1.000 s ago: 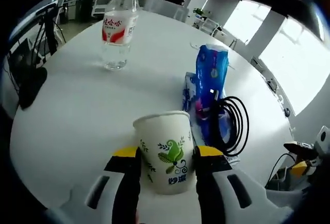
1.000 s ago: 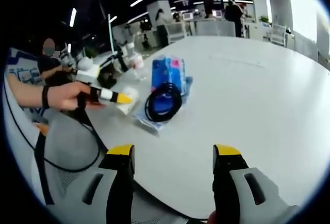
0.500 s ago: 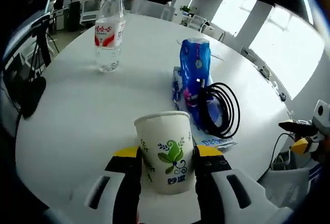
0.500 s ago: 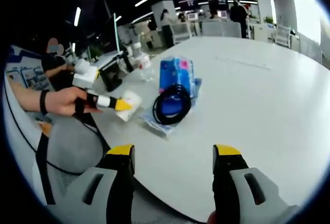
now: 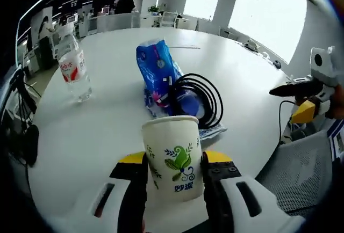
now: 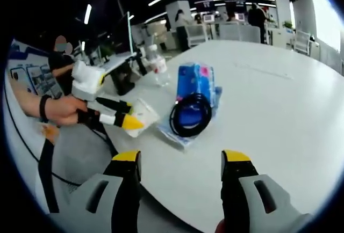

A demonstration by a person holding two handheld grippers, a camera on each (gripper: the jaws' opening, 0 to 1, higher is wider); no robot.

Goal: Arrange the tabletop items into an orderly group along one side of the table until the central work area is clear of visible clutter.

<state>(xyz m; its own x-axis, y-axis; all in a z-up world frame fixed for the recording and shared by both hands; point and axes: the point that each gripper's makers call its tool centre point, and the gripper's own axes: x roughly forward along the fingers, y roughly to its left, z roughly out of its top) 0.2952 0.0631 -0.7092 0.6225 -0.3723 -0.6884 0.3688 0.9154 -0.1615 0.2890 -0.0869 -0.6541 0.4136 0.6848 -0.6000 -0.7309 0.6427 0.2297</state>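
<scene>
A white paper cup (image 5: 173,158) with a green leaf print sits between the jaws of my left gripper (image 5: 174,162), which is shut on it near the table's edge. Beyond it, a coil of black cable (image 5: 198,97) leans against a blue packet (image 5: 155,67), and a water bottle (image 5: 73,64) stands at the far left. My right gripper (image 6: 181,163) is open and holds nothing, over the white table (image 6: 269,109). In the right gripper view the left gripper (image 6: 119,118) holds the cup (image 6: 143,116) tilted beside the cable (image 6: 189,115) and the blue packet (image 6: 196,81).
A flat clear wrapper (image 5: 213,131) lies under the cable. A person's hand (image 6: 60,109) grips the left gripper. The right gripper (image 5: 301,89) shows off the table's right edge. Office chairs and desks stand beyond the table, and the bottle (image 6: 157,64) stands near its far edge.
My left gripper, still holding the cup, has swung round towards the cable and packet. In the right gripper view it and the cup have come nearer to the cable.
</scene>
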